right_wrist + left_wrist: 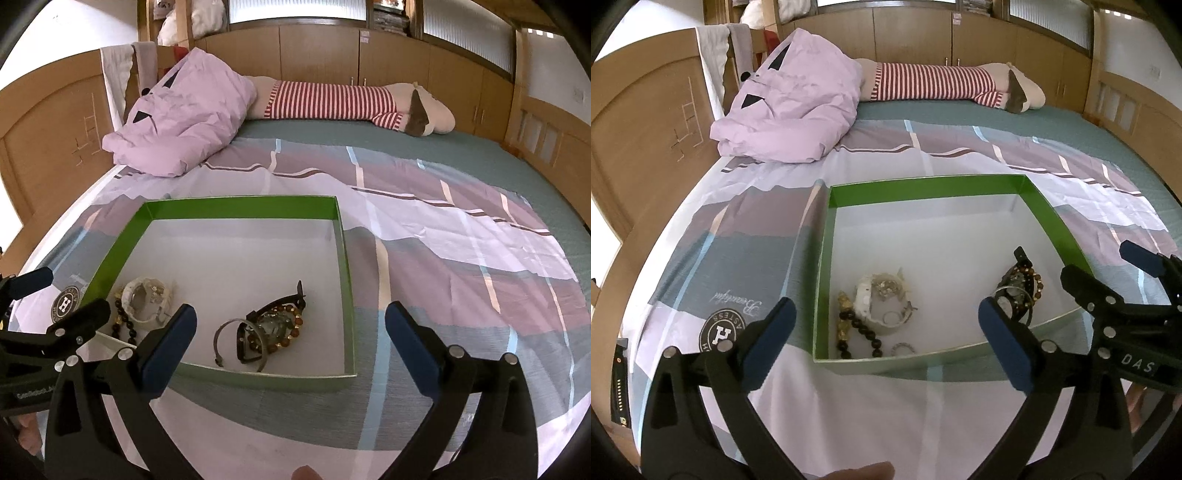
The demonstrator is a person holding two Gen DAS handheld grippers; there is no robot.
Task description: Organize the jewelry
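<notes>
Both claws hang released and empty at the near edge of the green box on the bed. The left claw is nearer the bead-and-bangle heap; the right claw faces the watch pile, just ahead.

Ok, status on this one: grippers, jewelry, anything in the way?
Left gripper open, empty. Right gripper open, empty. Jewelry in two piles inside green box: white bangle pile, beaded bracelet pile. Nothing in the way.
</notes>
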